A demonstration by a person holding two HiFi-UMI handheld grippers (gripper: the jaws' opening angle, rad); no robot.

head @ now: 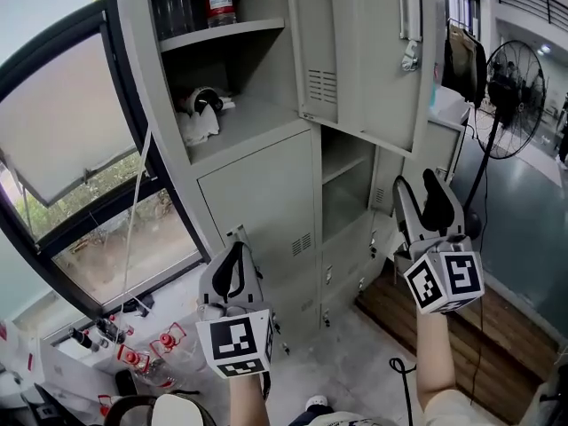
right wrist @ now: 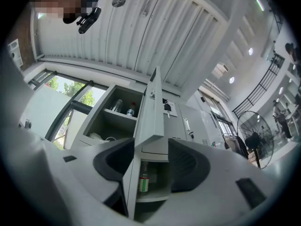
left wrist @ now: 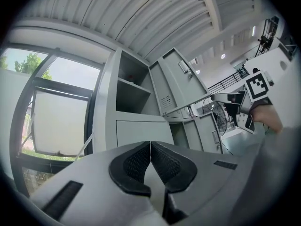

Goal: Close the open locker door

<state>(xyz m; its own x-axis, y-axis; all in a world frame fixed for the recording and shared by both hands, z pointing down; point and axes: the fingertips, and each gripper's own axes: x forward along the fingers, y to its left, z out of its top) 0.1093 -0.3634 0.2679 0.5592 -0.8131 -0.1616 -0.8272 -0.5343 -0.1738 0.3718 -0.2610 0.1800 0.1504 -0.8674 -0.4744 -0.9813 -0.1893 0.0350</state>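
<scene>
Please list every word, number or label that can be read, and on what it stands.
Nothing is readable.
Bottle on the top shelf: label print too small.
Bottle in the lower compartment: label blurred.
Left cube and right cube: patterns only, no letters.

The tall metal locker cabinet (head: 257, 193) and its open locker door (head: 373, 51) are pale grey all over. The left gripper (head: 236, 248) and right gripper (head: 417, 183) are light grey, with black ribbed pads on the jaws. Each carries a marker cube (head: 235, 343) patterned in black-and-white squares. The crumpled cloth (head: 200, 122) is white, the pedestal fan (head: 515, 100) black, and the plank floor strip (head: 461, 335) dark brown.
</scene>
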